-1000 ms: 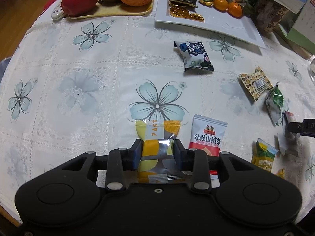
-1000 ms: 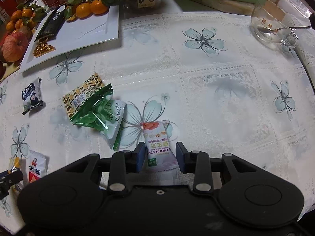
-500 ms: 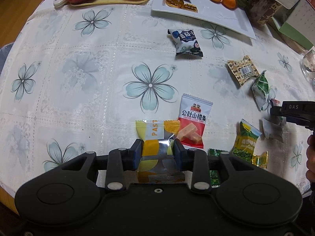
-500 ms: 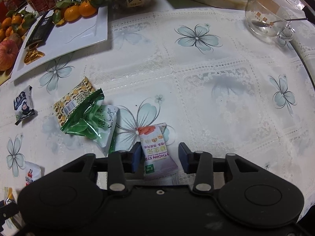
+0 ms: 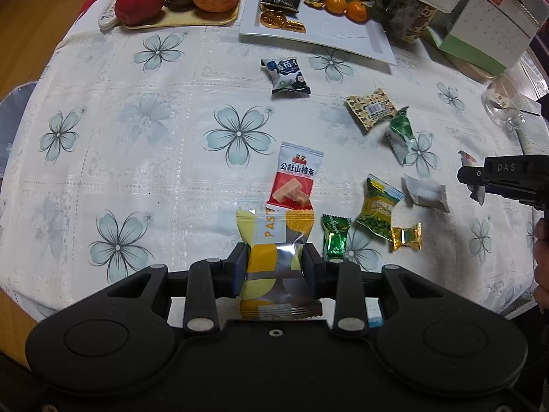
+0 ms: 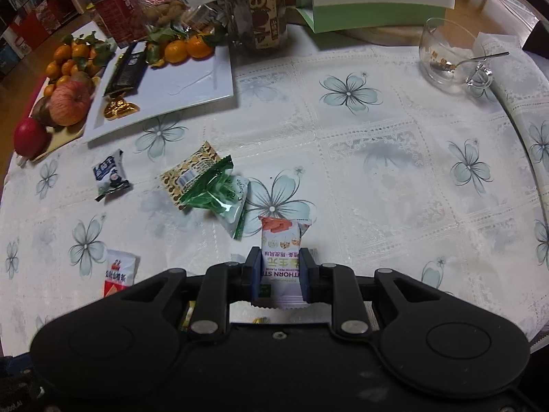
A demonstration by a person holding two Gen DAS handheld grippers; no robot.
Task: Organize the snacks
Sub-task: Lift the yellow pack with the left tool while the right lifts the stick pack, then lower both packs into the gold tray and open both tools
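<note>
Left tongs [image 5: 274,262] clamp a yellow-and-silver pastry packet [image 5: 271,240] across its middle, jaws about half open because the packet fills the gap. Right tongs [image 6: 279,271] have just been closing and now pinch a white-and-purple hawthorn strip packet [image 6: 280,250] by its lower half, jaws nearly together on the slim pack. Both packets stick out forward past the fingertips, gripped at the sides, likely so they carry flat and drop cleanly.

Both packets look lifted clear of the tabletop [image 5: 137,158], judging by how they hang over the cloth.

Loose snacks remain below: red-and-white hawthorn pack [image 5: 295,178] just beyond the pastry packet, small green candy [image 5: 334,237] to its right, green pea pack [image 5: 377,211], gold candy [image 5: 406,237], blue-and-white pack [image 5: 286,75] nearer the white plate [image 5: 343,39].

White plate at the far side already holds gold coins, a dark packet and tangerines, so it is probably the drop spot; it is well apart from both tongs.

Task looks early: most snacks are unsorted.
</note>
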